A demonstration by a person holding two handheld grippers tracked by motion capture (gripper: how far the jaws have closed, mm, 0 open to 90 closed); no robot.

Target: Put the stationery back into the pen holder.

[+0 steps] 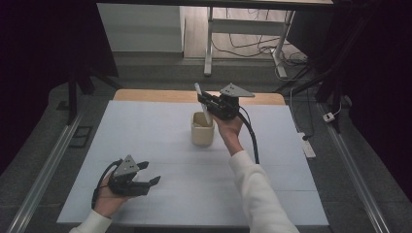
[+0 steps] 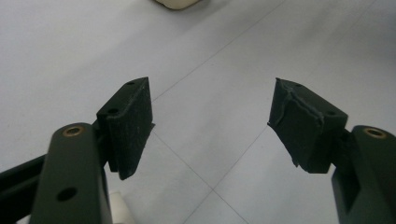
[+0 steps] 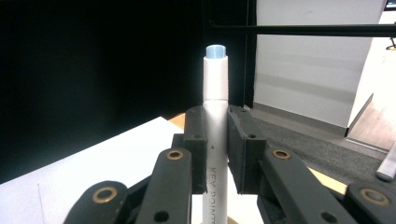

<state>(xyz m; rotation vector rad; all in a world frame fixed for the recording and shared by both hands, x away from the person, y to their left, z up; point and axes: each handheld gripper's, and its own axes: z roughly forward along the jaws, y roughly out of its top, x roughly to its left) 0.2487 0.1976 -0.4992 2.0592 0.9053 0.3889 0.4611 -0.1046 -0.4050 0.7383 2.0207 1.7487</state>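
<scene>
White marker [image 3: 215,135] — clamped upright in right gripper [image 3: 217,149] — above cup [image 1: 202,129].

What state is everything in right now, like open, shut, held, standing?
Left gripper: open, holding nothing, low over the table.
Right gripper: shut on the white marker.
White marker: clamped upright, blue end up, lower end at the cup's mouth.
Cup: upright on the table.

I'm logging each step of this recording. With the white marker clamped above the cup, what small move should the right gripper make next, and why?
Probably lower it: the right gripper holds the marker upright, its lower end at the cup's mouth.
</scene>
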